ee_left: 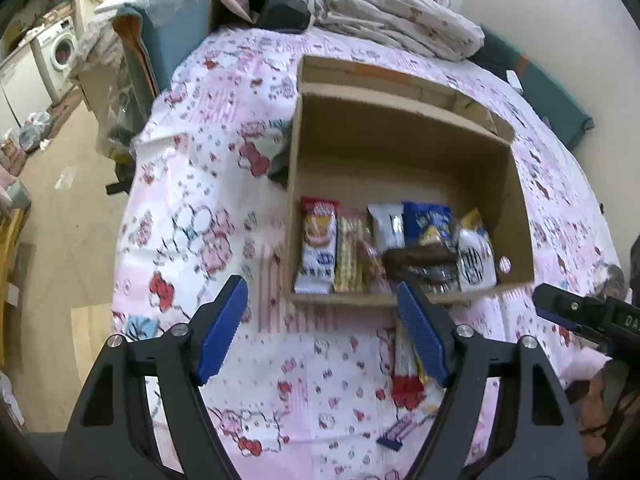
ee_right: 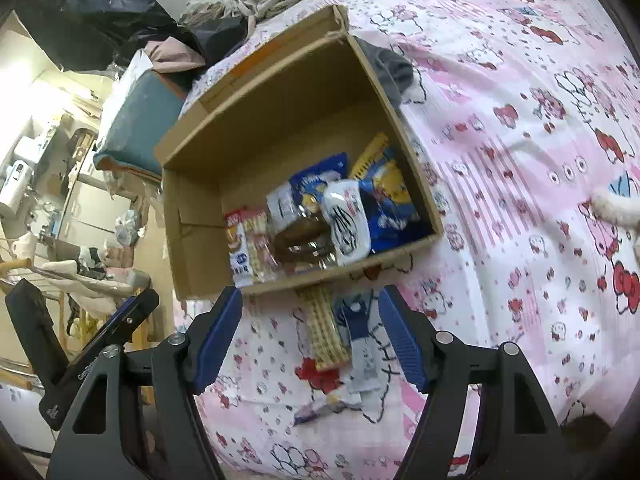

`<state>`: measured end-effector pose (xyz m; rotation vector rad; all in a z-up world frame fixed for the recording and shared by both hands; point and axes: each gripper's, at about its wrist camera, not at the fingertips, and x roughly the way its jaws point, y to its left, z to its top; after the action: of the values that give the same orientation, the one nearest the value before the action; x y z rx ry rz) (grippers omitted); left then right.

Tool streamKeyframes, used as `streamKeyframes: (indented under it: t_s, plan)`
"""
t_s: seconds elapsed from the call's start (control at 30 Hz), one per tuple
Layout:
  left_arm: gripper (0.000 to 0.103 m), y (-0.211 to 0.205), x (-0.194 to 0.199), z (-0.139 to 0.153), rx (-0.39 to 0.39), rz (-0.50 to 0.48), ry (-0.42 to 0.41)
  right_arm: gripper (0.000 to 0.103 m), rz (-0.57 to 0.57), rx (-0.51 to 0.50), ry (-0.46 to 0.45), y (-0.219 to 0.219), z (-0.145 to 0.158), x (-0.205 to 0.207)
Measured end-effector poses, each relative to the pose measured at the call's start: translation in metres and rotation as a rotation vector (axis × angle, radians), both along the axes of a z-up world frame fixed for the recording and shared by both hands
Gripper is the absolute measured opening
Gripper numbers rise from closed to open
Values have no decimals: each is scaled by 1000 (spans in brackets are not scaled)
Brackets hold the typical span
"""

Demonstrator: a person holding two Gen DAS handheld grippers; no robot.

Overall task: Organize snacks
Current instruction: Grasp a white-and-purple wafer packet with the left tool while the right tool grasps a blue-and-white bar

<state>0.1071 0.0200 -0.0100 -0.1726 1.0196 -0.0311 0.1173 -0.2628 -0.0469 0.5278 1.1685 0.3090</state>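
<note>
Two snack packets lie loose on the pink patterned bedsheet (ee_right: 520,160), straight ahead of the right gripper (ee_right: 310,336) and between its wide-spread blue fingers (ee_right: 218,336): a long yellow wafer packet (ee_right: 323,328) and a blue-and-white wrapper (ee_right: 362,344) just beside it. Beyond the fingertips sits the open brown cardboard box (ee_right: 192,240), with a row of packets (ee_right: 304,220) along its near wall. The left gripper (ee_left: 322,324) is likewise spread wide and holds nothing; the same loose snacks (ee_left: 406,364) lie by its right finger. To do this step well, I would lower the right fingers astride one packet only, across its narrow width, close firmly, then lift clear of the box wall before setting it down beside the row.
</note>
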Motion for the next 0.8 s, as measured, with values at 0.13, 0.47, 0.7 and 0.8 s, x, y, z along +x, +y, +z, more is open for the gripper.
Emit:
streamKeyframes:
  t_s: [0.13, 0.47, 0.7, 0.8]
  plan:
    - [74, -2, -9, -10, -12, 7, 33, 73, -14, 5, 42, -5, -15, -9]
    - [74, 2, -14, -39, -72, 50, 141, 73, -85, -4, 104, -23, -43, -20]
    - [73, -16, -13, -63, -102, 20, 212, 73, -118, -15, 159, -30, -62, -22]
    - [67, -26, -12, -72, -104, -7, 237, 73, -100, -27, 155, -26, -63, -20]
